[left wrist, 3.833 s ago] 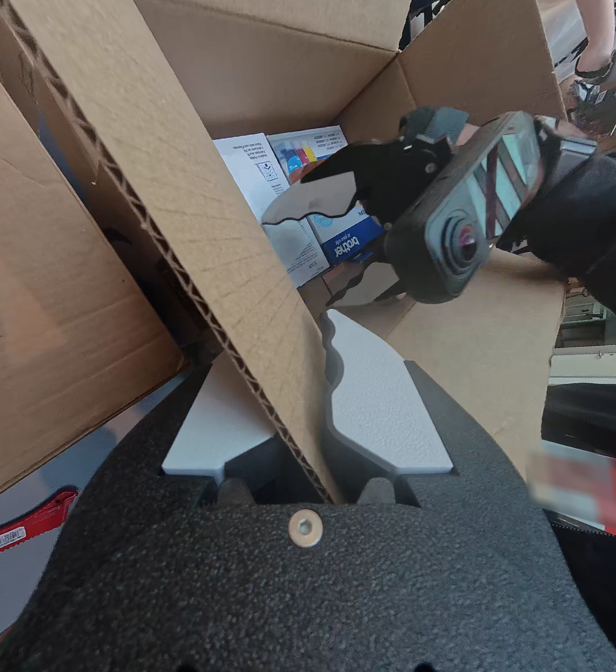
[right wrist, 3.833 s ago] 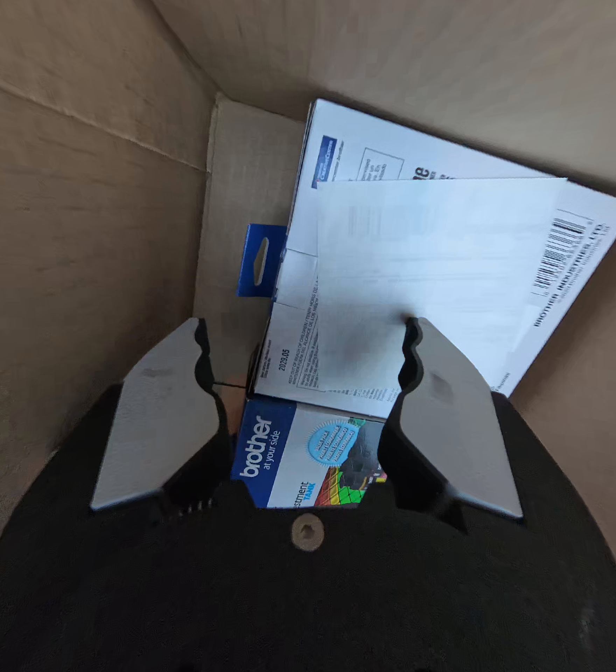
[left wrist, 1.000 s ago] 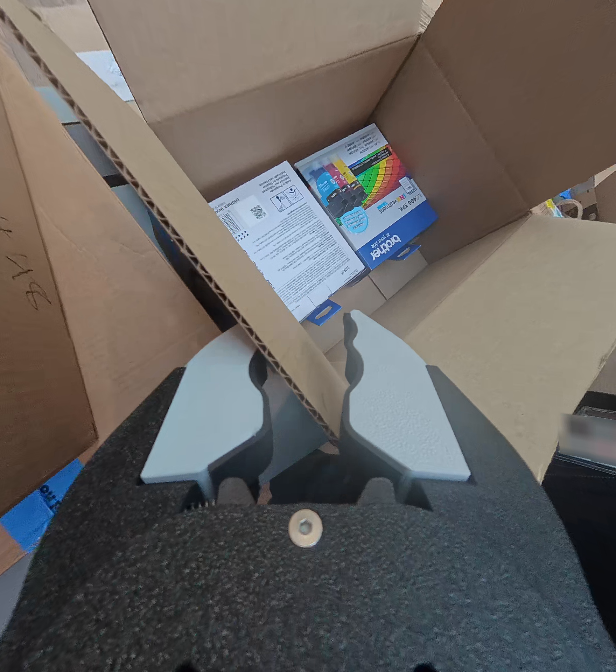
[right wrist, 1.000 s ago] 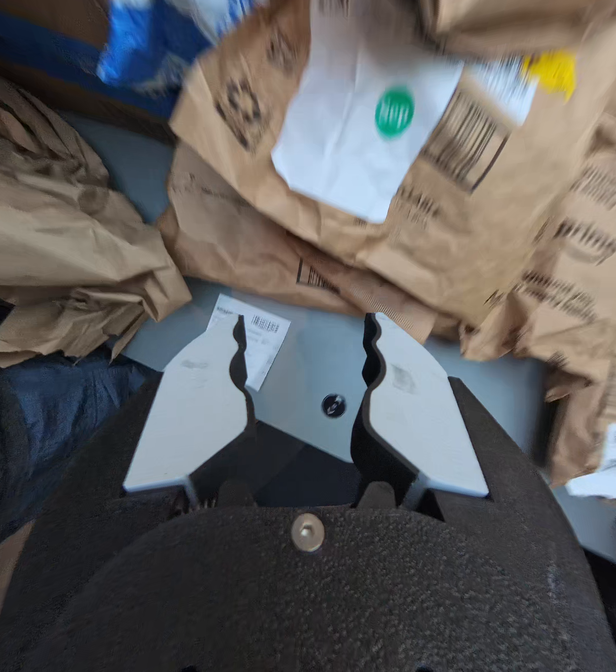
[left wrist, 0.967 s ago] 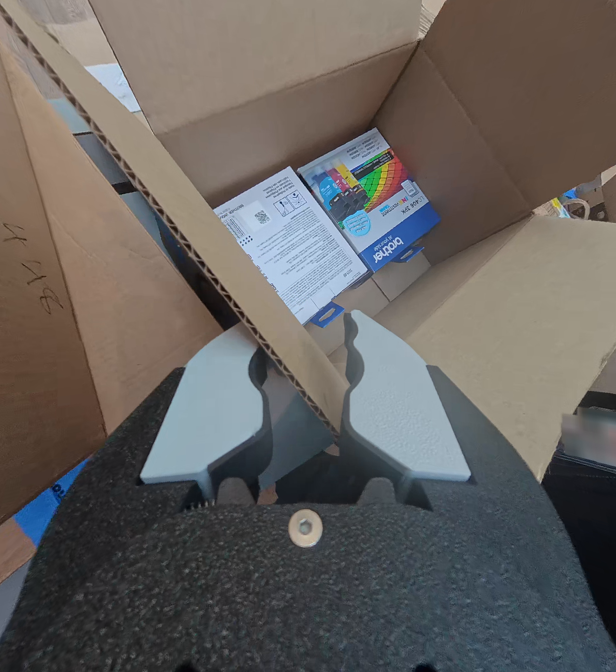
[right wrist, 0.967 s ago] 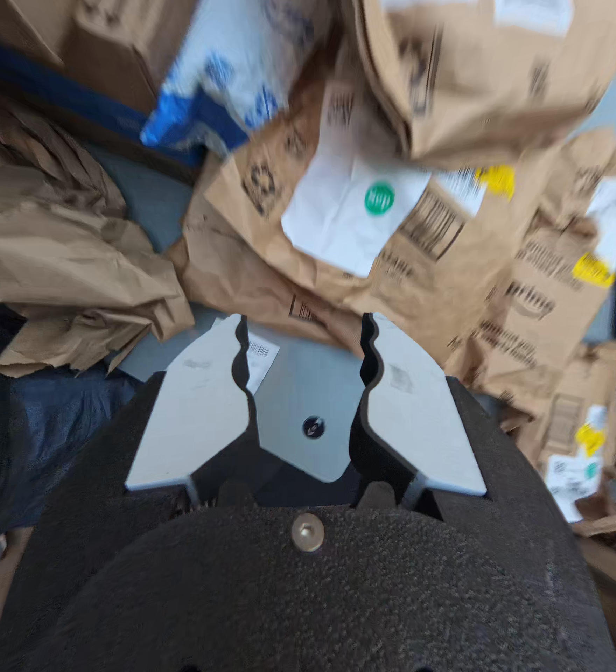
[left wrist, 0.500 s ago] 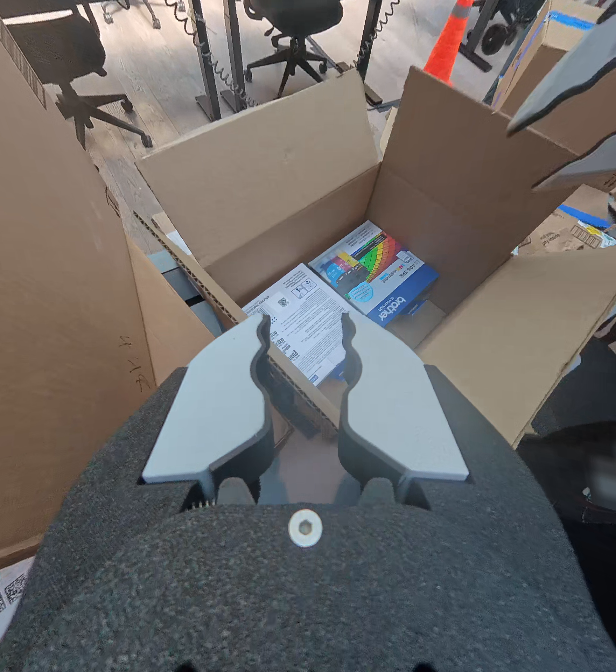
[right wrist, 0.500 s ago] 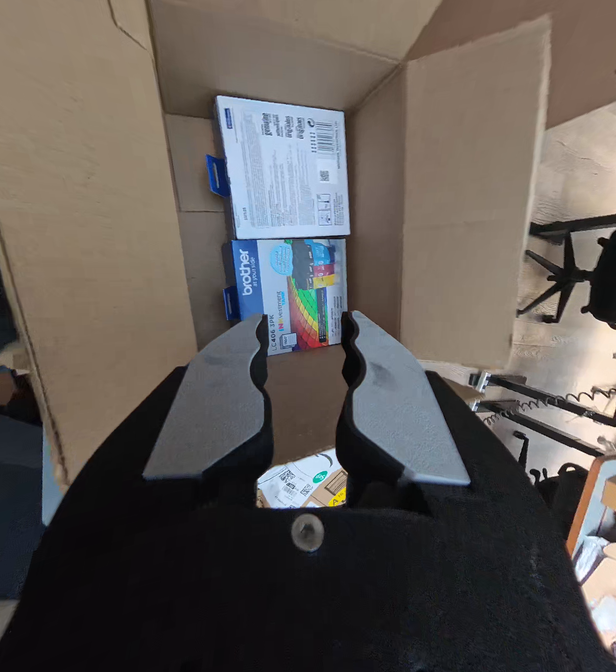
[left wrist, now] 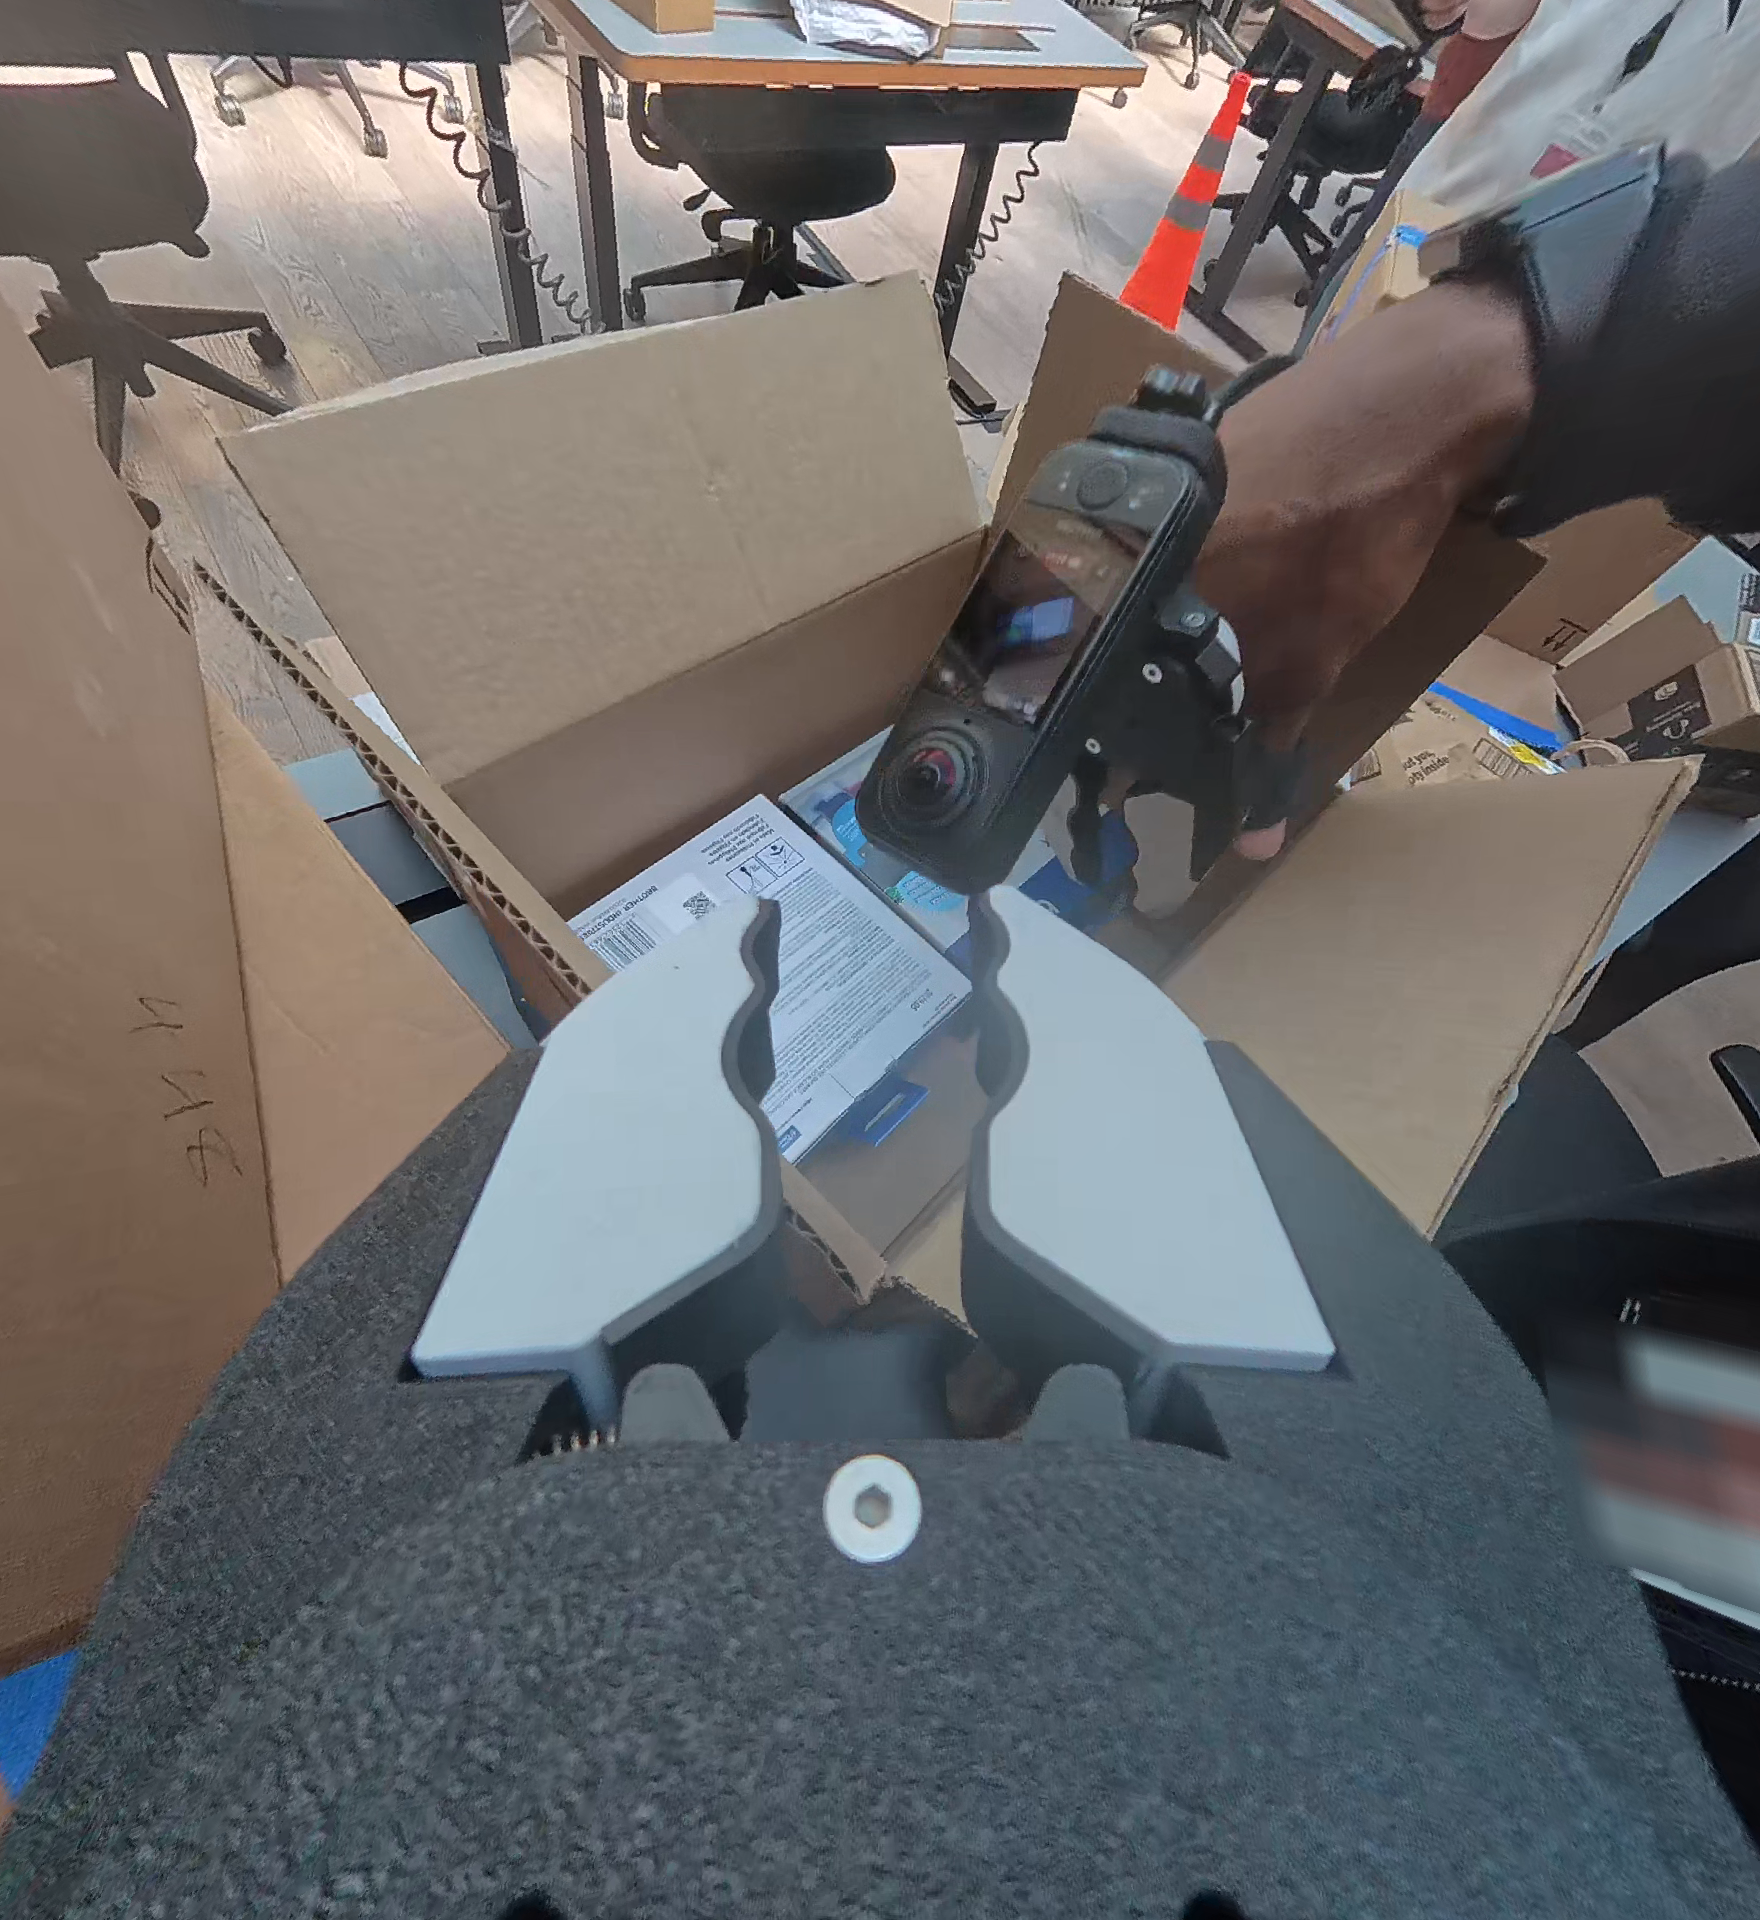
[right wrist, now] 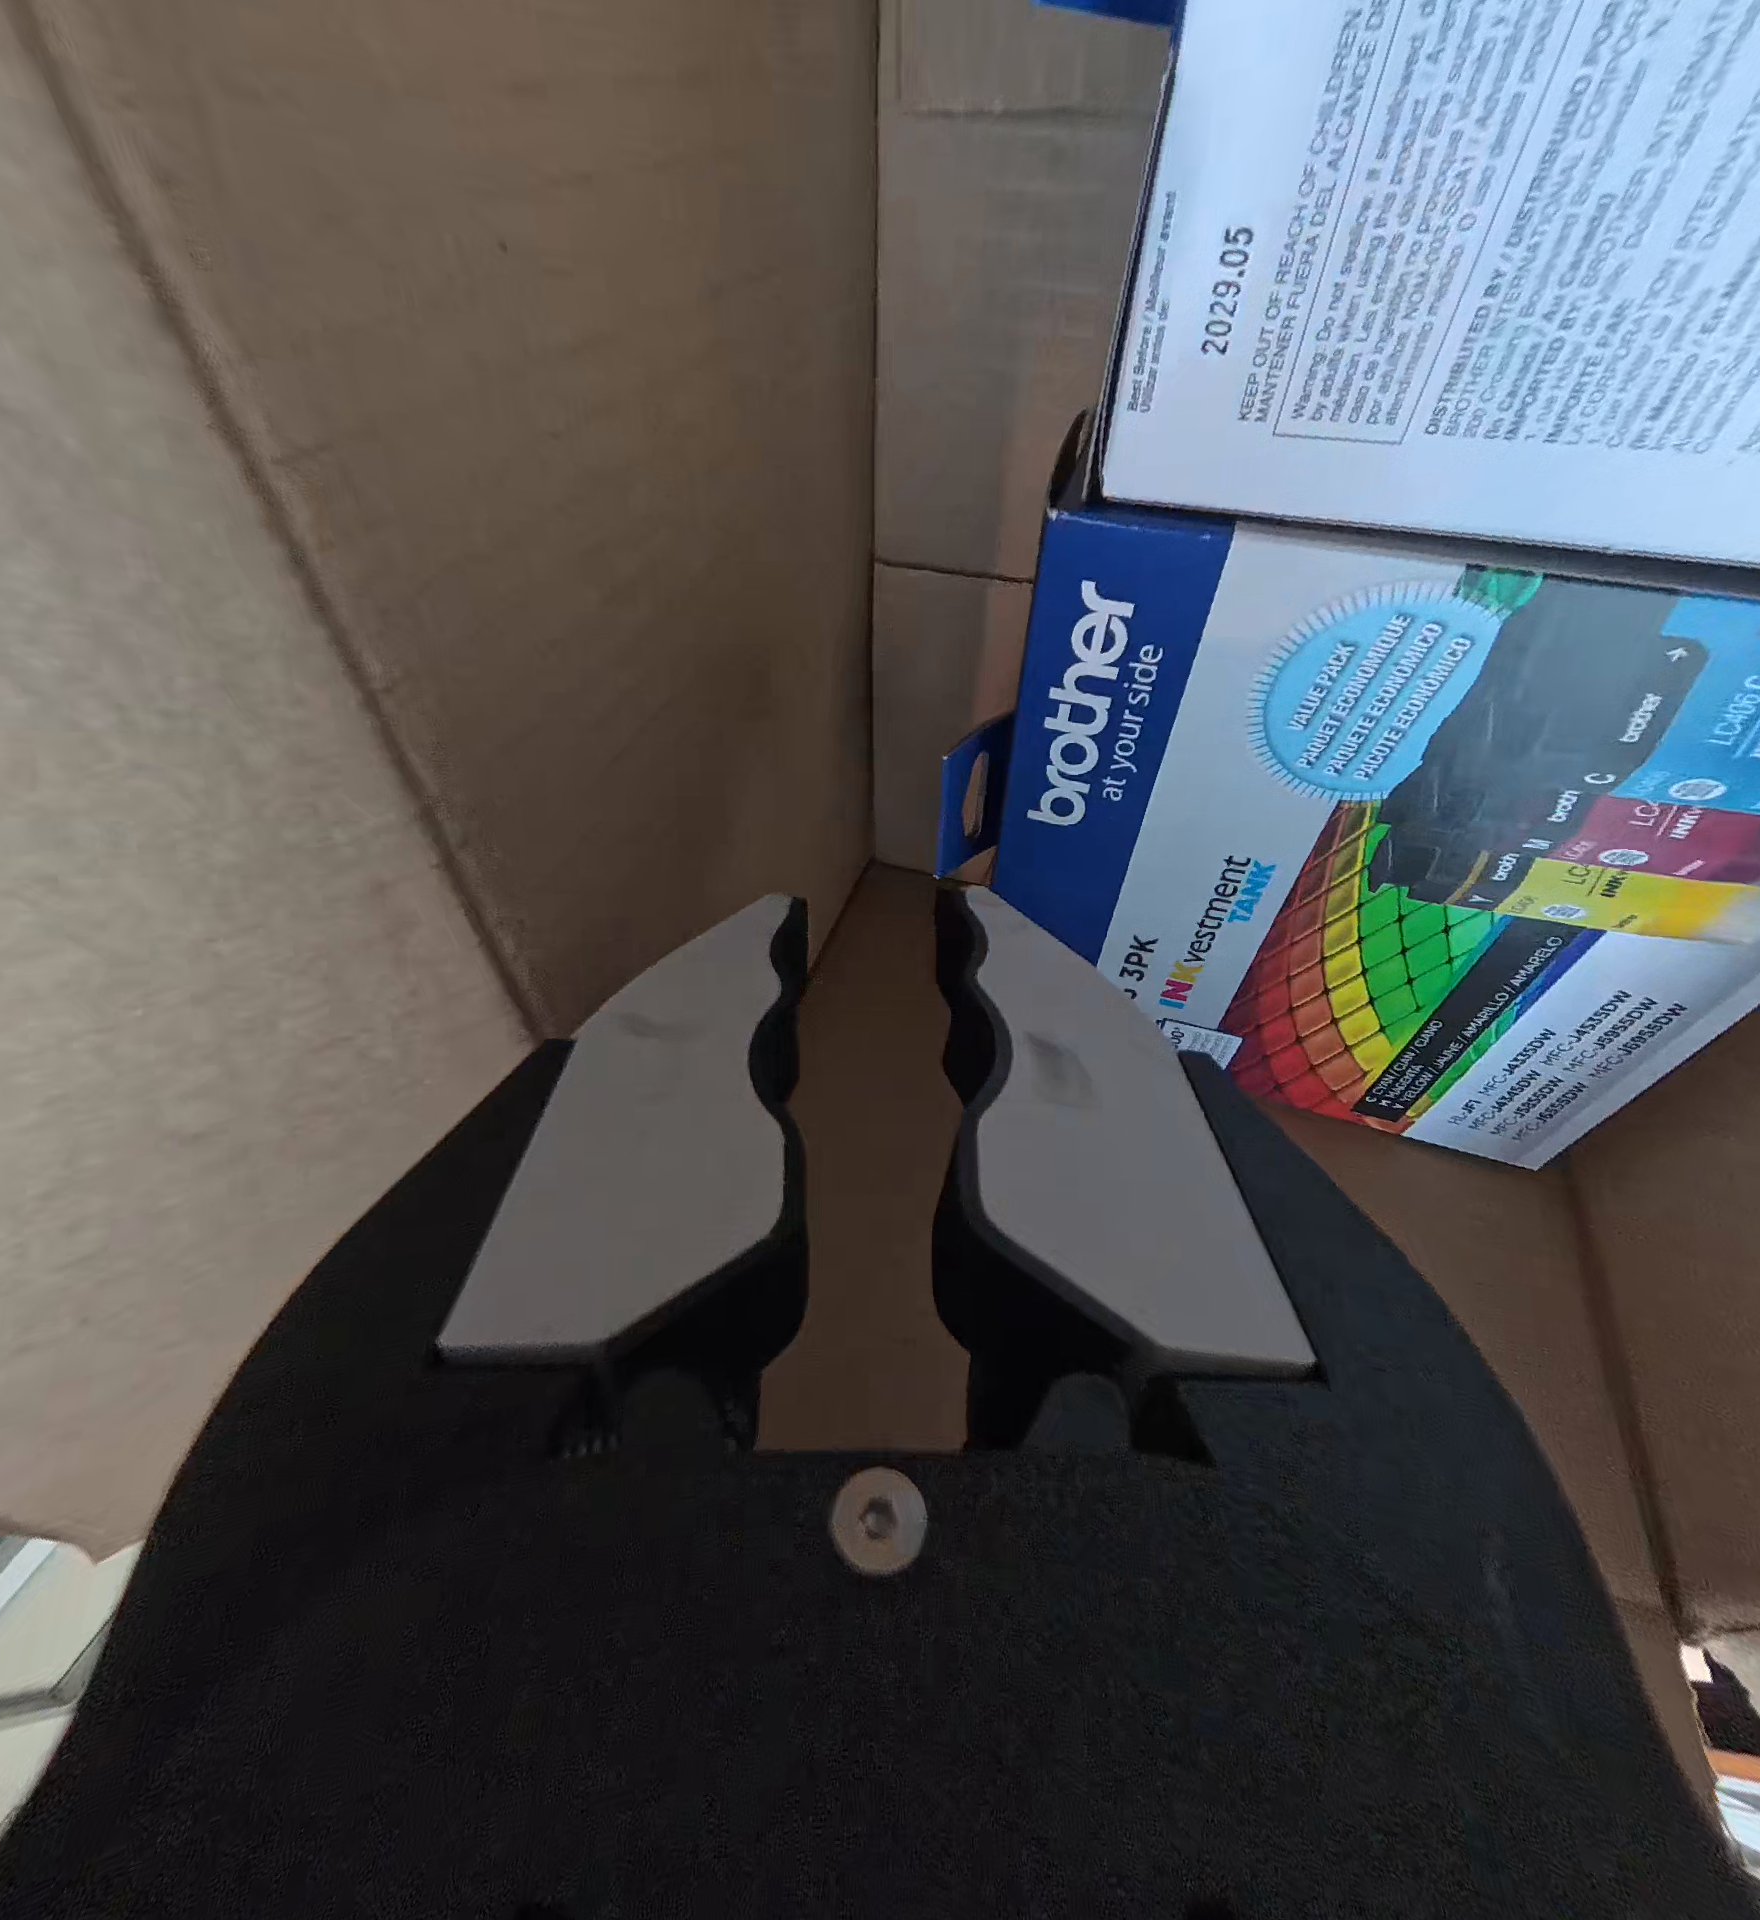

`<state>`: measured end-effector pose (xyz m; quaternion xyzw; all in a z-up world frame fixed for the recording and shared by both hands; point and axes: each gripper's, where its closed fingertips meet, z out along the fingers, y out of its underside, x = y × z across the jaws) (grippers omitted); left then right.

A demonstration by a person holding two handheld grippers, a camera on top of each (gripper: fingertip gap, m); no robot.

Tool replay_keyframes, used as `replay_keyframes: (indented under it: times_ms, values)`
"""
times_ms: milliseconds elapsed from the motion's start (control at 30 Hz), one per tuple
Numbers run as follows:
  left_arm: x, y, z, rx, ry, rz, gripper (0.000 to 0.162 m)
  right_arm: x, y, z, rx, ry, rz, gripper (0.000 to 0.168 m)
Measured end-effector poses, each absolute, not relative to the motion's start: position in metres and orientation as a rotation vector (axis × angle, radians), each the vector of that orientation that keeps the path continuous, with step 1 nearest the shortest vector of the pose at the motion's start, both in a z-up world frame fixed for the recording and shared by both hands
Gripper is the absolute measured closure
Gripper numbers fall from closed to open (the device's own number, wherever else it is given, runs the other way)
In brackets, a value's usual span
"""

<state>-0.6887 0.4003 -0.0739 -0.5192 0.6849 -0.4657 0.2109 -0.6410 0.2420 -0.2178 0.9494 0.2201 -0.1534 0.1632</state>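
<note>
Inside the open cardboard box (right wrist: 440, 520), the right hand-held gripper (right wrist: 871, 914) hung with its jaws a narrow gap apart, gripping nothing, the colourful carton (right wrist: 1375, 831) just beside it at two o'clock and the white printed carton (right wrist: 1478, 260) beyond at one o'clock. The left hand-held gripper (left wrist: 871, 914) hovered over the box's near corner, jaws parted and empty, the corrugated flap (left wrist: 419, 800) at ten o'clock.

Brown cardboard box (left wrist: 606, 540); white carton (right wrist: 1541, 260); blue carton with rainbow grid (right wrist: 1375, 831).
</note>
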Motion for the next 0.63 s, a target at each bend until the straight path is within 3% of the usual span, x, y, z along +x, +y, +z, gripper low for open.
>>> replay_keyframes:
  times_ms: [633]
  values:
    - [-0.679,0.401,-0.077,-1.433,1.863,-1.391,0.131,-0.64,0.228,-0.267,2.714,0.86,-0.259,0.161]
